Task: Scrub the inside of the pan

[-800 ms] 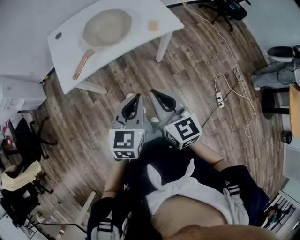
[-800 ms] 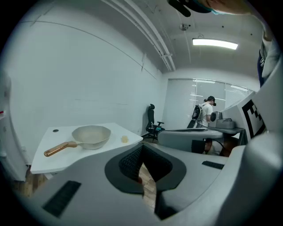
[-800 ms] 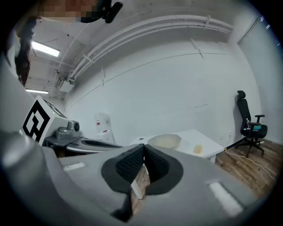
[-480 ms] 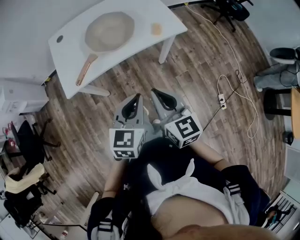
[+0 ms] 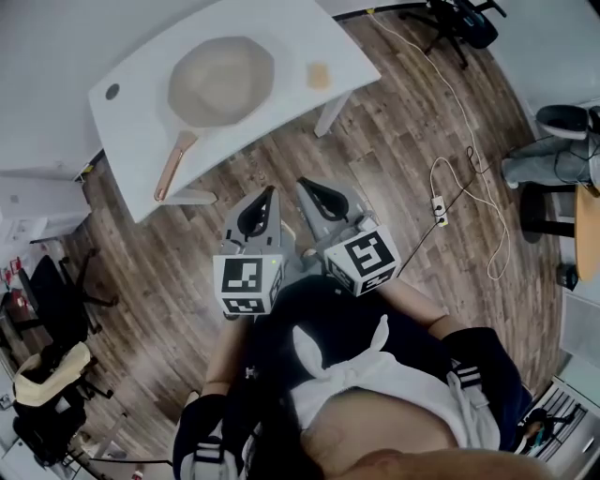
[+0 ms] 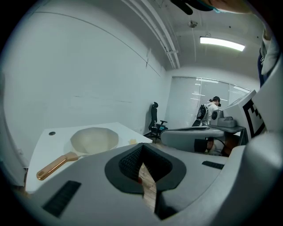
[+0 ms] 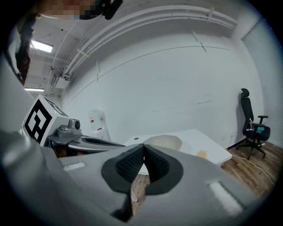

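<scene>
A pale, round pan (image 5: 220, 80) with a copper-coloured handle (image 5: 173, 169) lies on the white table (image 5: 141, 131) at the top of the head view. A small tan sponge (image 5: 319, 75) rests to its right on the same table. Both grippers hover over the wooden floor, short of the table and apart from the pan. My left gripper (image 5: 269, 192) is shut and empty, and so is my right gripper (image 5: 305, 183) beside it. The left gripper view looks past its shut jaws at the pan (image 6: 94, 139) and sponge (image 6: 131, 141). In the right gripper view the pan (image 7: 162, 142) and sponge (image 7: 202, 153) lie ahead.
A white power strip (image 5: 438, 202) and its cable trail across the floor on the right. Black office chairs stand at the left (image 5: 56, 281) and top right (image 5: 459, 19). A person's legs (image 5: 553, 141) show at the right edge. The table has a small round hole (image 5: 112, 92).
The table and pan have grown slightly larger and slid lower in the head view. Both grippers have edged a little up and left, staying shut side by side.
</scene>
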Demonstrator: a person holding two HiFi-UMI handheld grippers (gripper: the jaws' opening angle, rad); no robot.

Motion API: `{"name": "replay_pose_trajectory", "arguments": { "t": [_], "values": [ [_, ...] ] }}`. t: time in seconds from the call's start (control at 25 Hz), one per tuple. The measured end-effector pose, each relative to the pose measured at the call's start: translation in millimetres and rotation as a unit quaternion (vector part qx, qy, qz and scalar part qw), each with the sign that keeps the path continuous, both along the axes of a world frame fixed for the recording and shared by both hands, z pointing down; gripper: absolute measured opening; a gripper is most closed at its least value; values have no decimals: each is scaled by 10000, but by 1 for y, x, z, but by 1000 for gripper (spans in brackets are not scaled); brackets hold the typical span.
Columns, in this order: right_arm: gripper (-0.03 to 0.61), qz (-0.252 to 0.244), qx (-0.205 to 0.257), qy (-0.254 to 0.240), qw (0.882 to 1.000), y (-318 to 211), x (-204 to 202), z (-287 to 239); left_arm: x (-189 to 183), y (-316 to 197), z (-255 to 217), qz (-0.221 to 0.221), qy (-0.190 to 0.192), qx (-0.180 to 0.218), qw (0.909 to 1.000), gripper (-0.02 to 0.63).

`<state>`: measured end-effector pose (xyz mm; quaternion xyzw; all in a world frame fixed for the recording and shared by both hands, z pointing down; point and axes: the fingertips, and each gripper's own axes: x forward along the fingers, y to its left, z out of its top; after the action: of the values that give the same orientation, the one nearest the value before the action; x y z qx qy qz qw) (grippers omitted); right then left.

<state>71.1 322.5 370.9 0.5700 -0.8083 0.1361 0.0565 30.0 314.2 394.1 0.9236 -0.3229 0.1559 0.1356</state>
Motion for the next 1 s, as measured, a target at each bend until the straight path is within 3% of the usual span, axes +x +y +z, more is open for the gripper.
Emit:
{"name": "replay_pose_trajectory", "arguments": {
  "t": [0.48, 1.0],
  "values": [
    [0, -33, 201, 94, 9997, -102, -2, -7, -9, -106, 5, -221, 120, -20, 9997, 5],
    [3, 324, -305, 205, 9988, -171, 5, 21, -31, -172, 13, -343, 84, -75, 9993, 5]
  ]
}}
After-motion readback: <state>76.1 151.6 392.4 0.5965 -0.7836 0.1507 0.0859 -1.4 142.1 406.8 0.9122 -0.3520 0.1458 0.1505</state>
